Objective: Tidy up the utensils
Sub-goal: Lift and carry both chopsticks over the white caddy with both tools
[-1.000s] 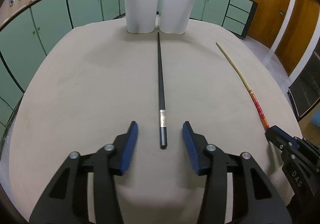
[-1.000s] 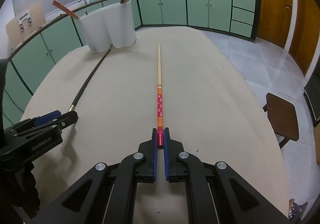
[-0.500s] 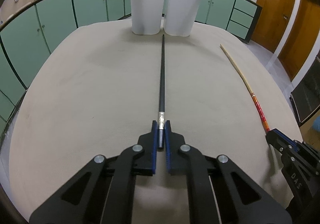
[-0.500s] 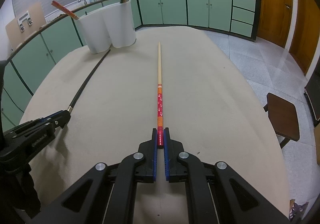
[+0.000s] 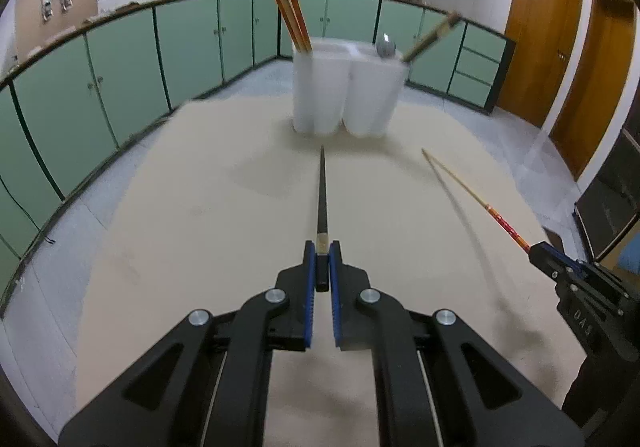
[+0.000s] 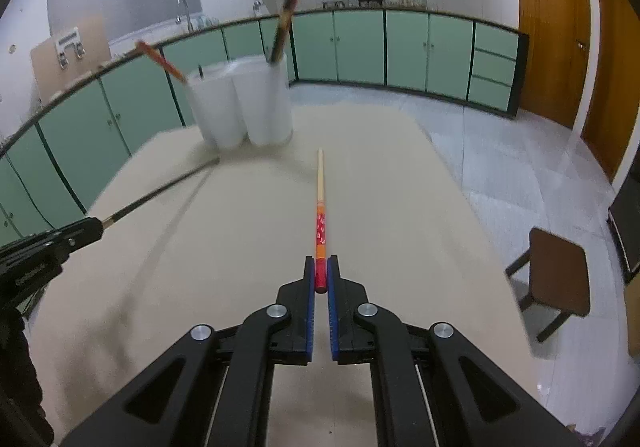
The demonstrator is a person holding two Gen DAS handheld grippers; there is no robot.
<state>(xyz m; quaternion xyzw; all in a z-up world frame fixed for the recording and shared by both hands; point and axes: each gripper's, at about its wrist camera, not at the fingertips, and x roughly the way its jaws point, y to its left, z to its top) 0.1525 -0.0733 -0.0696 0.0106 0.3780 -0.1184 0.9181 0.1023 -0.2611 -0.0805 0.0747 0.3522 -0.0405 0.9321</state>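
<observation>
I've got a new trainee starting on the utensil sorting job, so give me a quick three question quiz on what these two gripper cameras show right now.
1. True or false: the left gripper is shut on the black chopstick.
2. Which end of the red-handled chopstick does the right gripper hold? A) the pale thin tip B) the red handle end C) the middle
3. Fill in: the white holder on the table has ___ compartments side by side.

Key: 1 true. 2 B. 3 two; orange-red chopsticks stick out of the left one in the left wrist view.
</observation>
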